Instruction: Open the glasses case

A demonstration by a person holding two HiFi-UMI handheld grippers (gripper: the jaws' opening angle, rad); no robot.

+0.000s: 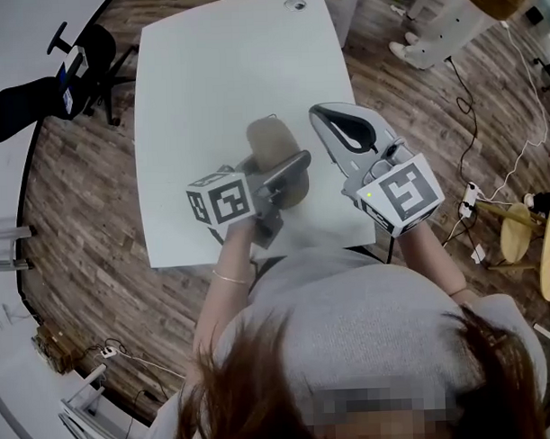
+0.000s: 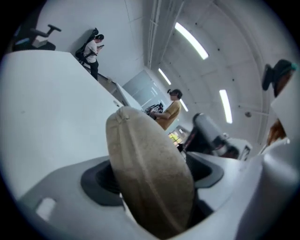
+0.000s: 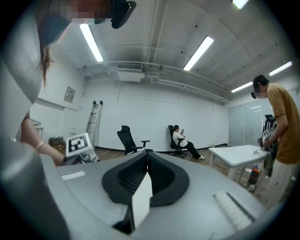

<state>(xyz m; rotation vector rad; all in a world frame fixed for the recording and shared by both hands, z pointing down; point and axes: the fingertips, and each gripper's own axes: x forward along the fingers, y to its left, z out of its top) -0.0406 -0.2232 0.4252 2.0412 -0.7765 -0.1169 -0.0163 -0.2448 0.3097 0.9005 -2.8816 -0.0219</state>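
Note:
A tan, oval glasses case (image 1: 271, 144) is closed and sits between the jaws of my left gripper (image 1: 287, 173), which is shut on its near end above the white table (image 1: 207, 72). In the left gripper view the case (image 2: 150, 173) stands on edge and fills the gap between the black pads (image 2: 101, 180), with the table (image 2: 42, 103) tilted off to the left. My right gripper (image 1: 321, 113) hangs just right of the case, apart from it. Its jaws are pressed together with nothing between them (image 3: 147, 159).
A black office chair (image 1: 80, 59) stands left of the table on the wood floor. Someone's legs (image 1: 439, 19) are at the top right. Cables and a power strip (image 1: 472, 194) lie right of me, near a round stool (image 1: 519, 233). A second white table (image 3: 234, 152) shows in the right gripper view.

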